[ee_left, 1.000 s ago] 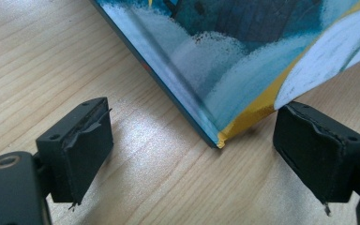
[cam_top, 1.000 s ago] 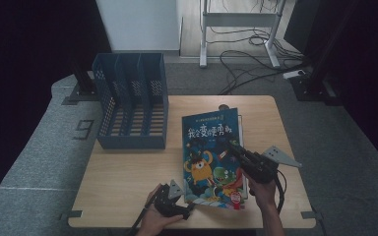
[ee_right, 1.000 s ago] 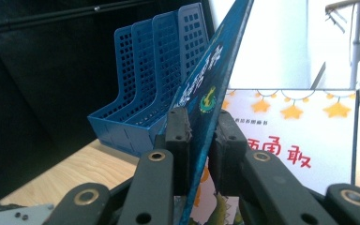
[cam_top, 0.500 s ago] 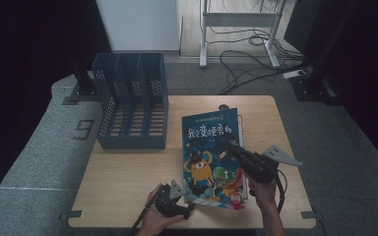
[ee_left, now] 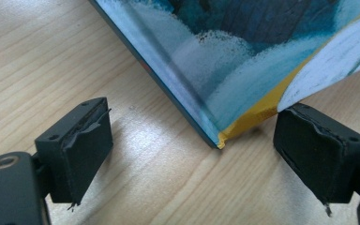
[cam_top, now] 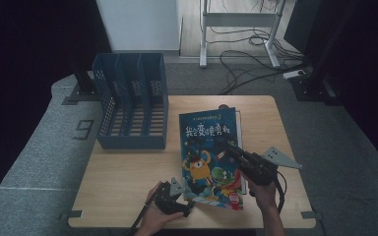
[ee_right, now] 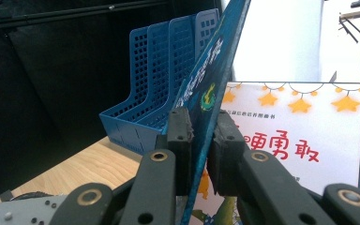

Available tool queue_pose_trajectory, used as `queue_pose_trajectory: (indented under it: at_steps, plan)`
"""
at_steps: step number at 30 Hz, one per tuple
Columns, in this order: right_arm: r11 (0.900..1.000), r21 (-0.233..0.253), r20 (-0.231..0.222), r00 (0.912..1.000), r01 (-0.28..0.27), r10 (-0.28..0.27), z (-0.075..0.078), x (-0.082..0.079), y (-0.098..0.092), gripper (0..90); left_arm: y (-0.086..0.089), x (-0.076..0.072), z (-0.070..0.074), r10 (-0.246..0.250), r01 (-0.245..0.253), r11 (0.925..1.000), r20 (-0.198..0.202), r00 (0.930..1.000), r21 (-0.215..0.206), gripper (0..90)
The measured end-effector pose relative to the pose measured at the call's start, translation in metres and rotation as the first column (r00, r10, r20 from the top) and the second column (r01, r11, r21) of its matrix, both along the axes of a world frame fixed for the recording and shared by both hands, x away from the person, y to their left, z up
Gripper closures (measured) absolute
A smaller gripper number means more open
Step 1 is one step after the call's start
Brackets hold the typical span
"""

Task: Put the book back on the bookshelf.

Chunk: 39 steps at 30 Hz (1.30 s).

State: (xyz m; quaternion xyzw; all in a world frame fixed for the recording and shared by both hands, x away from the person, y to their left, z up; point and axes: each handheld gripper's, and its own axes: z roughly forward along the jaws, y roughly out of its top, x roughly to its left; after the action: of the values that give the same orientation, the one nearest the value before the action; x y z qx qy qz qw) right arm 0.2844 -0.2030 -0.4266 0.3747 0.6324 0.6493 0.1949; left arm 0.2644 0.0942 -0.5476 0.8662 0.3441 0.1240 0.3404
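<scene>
High view: the book lies on the right half of the bench, its near end close to the front edge and its far end short of the back edge. Bare wood lies open to its left, in front of the rack, which stands at the back left with its slots facing up. A narrow strip of bench runs along the book's right side.

The cover is dark blue-green with red and white characters across the top, cartoon creatures below and a red round mark at the near right corner. The right tool is clamped on the cover's right edge and holds it raised; in the right gripper view the cover stands on edge between the two pads, and a white page with stars and red characters lies beneath.

The left tool sits at the near left corner with its jaws wide apart. In the left gripper view that yellow-tipped corner lies between the pads, touching neither.

The right hand hides part of the near right edge. Small print on the cover is unreadable.
</scene>
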Motion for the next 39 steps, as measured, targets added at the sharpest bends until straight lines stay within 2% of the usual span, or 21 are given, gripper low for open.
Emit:
queue_pose_trajectory:
  at_steps: [7, 17, 27, 34, 39]
  plan:
    - [1.000, -0.002, 0.005, 0.9999, -0.012, 0.012, 0.000, 0.000, 0.000, 80.0, 0.002, 0.006, 0.000, 0.014, -0.014, 0.9999, -0.001, 0.9999, 0.007, 11.9]
    - [0.999, -0.016, 0.046, 0.9983, -0.034, 0.035, 0.004, -0.005, 0.007, 81.0, 0.006, 0.015, 0.001, 0.033, -0.033, 0.9994, -0.003, 0.9995, 0.007, 11.9]
    - [0.999, -0.020, 0.048, 0.9982, -0.036, 0.037, 0.003, -0.005, 0.008, 81.4, 0.009, 0.026, 0.000, 0.066, -0.066, 0.9978, 0.000, 0.9978, 0.003, 12.0]
    - [0.998, -0.025, 0.056, 0.9967, -0.057, 0.058, 0.004, -0.006, 0.010, 82.1, 0.010, 0.028, 0.000, 0.071, -0.071, 0.9975, 0.002, 0.9975, 0.001, 12.0]
    - [0.998, -0.034, 0.062, 0.9967, -0.050, 0.052, 0.005, -0.007, 0.011, 82.1, 0.010, 0.029, 0.000, 0.074, -0.075, 0.9972, 0.004, 0.9972, 0.003, 12.0]
